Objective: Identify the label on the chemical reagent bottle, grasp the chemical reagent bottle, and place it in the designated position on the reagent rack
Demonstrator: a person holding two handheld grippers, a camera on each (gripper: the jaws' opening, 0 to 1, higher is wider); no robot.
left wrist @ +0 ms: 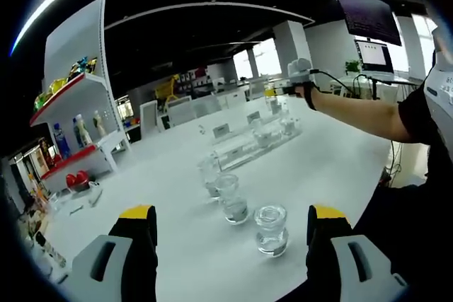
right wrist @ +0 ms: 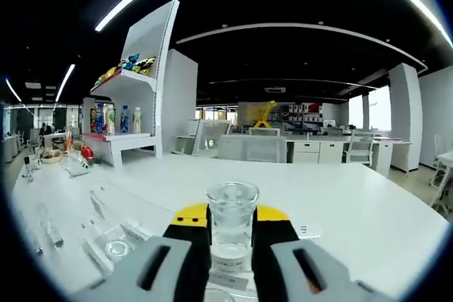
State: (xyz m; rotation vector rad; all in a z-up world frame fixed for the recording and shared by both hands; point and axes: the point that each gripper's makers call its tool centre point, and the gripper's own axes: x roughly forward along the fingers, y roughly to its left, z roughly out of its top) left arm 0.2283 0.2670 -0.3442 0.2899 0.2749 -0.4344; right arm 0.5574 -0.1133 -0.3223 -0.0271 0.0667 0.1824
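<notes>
while right fingers [right wrist: 230,235] clamp reagent bottle [right wrist: 231,224], left fingers [left wrist: 233,228] spread

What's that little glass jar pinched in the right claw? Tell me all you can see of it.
The bottle is small, clear, seemingly glass, with a wide round rim and no lid. It stands upright, clamped between the right claw's black, yellow-tipped fingers. A pale label sits low on its front; its text is unreadable. Behind it lies the white table.
</notes>
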